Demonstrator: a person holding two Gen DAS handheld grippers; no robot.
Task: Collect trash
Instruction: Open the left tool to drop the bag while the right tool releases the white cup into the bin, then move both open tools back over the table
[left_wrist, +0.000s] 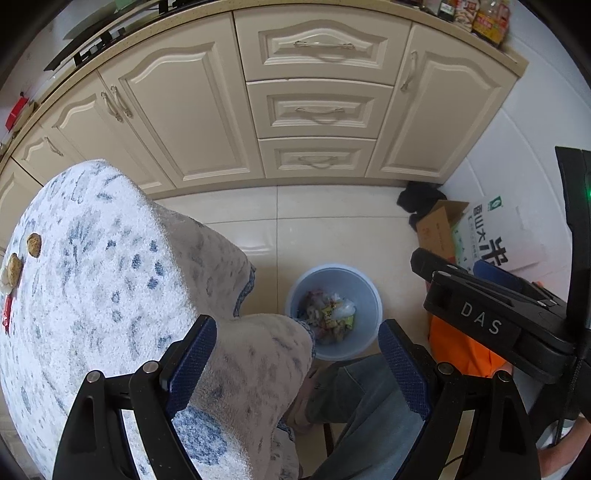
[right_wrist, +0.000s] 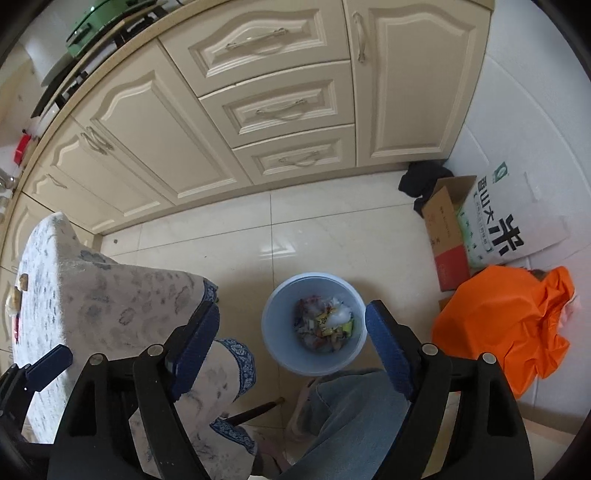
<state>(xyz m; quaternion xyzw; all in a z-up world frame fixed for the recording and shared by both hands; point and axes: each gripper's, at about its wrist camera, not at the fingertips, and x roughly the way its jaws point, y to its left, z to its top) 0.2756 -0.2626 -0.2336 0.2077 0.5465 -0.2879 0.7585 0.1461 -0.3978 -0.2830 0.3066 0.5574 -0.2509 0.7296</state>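
Trash: wrappers lie in the pale blue bin (right_wrist: 314, 325) on the floor; a few scraps (left_wrist: 33, 244) sit on the desk (left_wrist: 92, 258) at its far left edge
Right gripper (right_wrist: 291, 350): spread, holding nothing, above the bin's mouth
Left gripper (left_wrist: 297, 363): spread and empty, over the desk's cloth corner
Next move, as I judge it: swing back to the desk scraps; pinch one piece at a time; release over the bin's centre
Risk: snagging the draped cloth; orange bag (right_wrist: 506, 325) lies near the bin

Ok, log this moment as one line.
left gripper open, empty | right gripper open, empty | blue bin holds wrappers | scraps on table
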